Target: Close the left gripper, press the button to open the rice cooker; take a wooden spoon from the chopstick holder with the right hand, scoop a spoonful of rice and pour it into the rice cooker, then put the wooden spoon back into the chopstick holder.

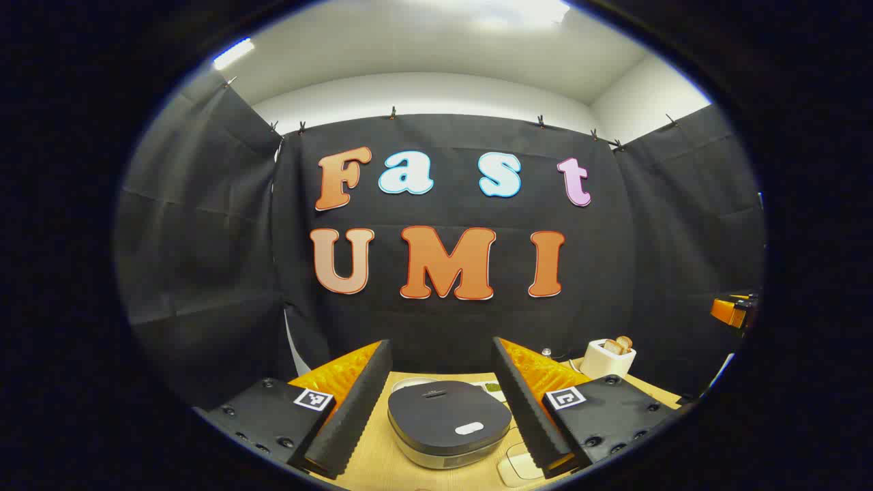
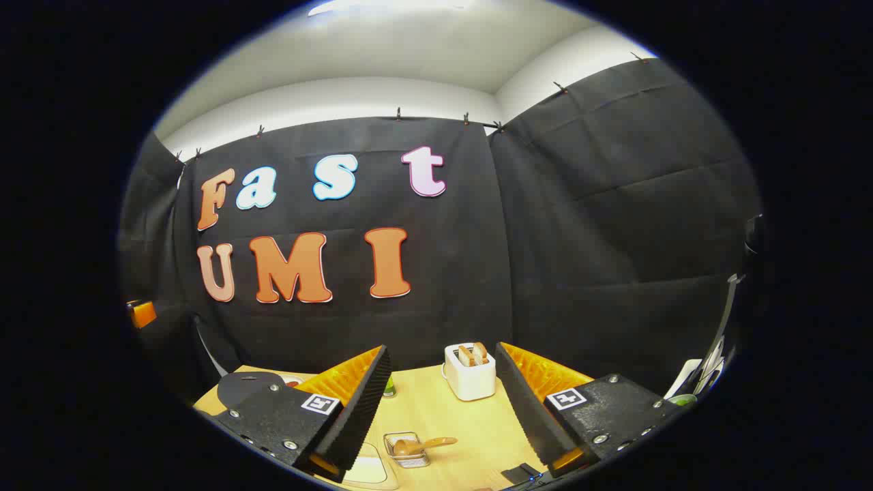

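Both grippers' fingers apart; toaster (image 2: 469, 372) behind wooden spoon (image 2: 419, 446).

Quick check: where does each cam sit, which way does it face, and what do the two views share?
Left gripper view: rides the left gripper, facing forward along its open fingers over the table at the closed rice cooker and the back wall.
Right gripper view: rides the right gripper, facing forward along its open fingers at the toaster, with the wooden spoon in its holder low between them.
Shared: the toaster, the table and the back wall.
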